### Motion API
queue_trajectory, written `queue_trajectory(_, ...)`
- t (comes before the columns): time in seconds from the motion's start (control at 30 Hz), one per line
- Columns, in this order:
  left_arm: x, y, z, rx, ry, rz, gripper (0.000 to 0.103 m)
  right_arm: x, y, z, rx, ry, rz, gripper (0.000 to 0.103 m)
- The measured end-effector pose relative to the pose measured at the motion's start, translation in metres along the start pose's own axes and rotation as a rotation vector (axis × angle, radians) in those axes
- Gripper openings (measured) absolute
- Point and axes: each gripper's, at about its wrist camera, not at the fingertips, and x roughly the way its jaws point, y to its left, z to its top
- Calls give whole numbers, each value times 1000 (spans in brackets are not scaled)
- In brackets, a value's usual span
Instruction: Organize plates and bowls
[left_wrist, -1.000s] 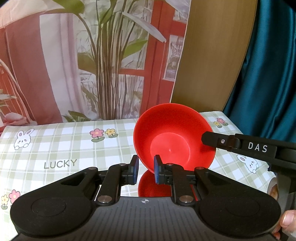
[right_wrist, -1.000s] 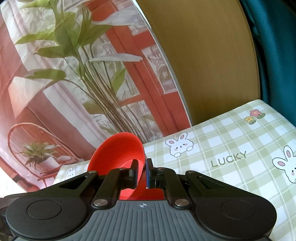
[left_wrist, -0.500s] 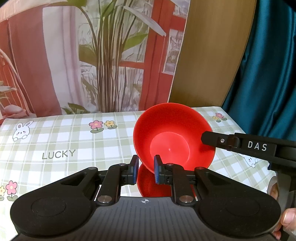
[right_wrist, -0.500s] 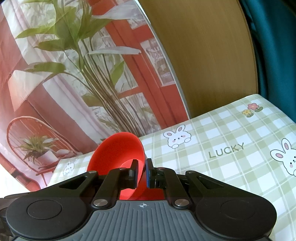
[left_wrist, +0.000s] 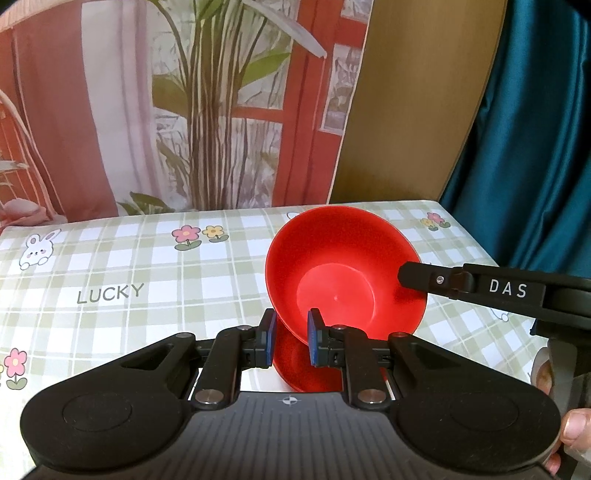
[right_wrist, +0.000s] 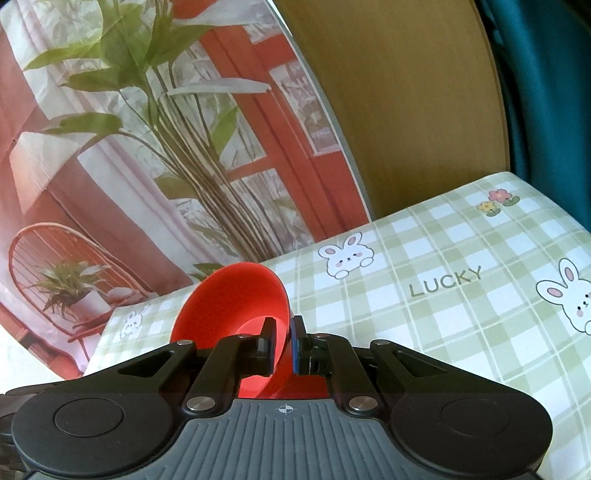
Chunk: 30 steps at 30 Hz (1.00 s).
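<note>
A red bowl is held tilted above the checked tablecloth, its opening facing the left wrist camera. My right gripper is shut on the bowl's rim; in the left wrist view its black finger marked DAS reaches in from the right onto the bowl's right edge. My left gripper has its blue pads on either side of the bowl's lower rim with a gap showing, so it is open and not clamped. The bowl's underside is hidden.
The table carries a green and white checked cloth with rabbits, flowers and the word LUCKY. A printed backdrop with a plant and a wooden panel stand behind the table. A teal curtain hangs at the right.
Both grippers and the bowl have drifted slightly; the table pattern has shifted in both views. The bowl stays held by the right gripper, between the left gripper's pads.
</note>
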Motion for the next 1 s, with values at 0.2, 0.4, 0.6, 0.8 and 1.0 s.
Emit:
queue_trajectory(0.2, 8, -1, -3, -2, 23, -2, 19, 6, -6, -5, 9, 16, -14, 8)
queue_trajectory(0.4, 20, -2, -9, 5, 61, 2, 19, 12, -13, -15, 27, 47, -29, 8)
queue_trajectory(0.6, 29, 0, -15, 8, 96, 4, 19, 18, -19, -26, 47, 71, -40, 8)
queue_trajectory(0.8, 34, 2, -17, 9, 118, 15, 19, 23, -21, -30, 48, 85, -37, 8)
queue_trajectory(1.0, 37, 1, -16, 14, 124, 16, 19, 24, -25, -29, 62, 88, -34, 9)
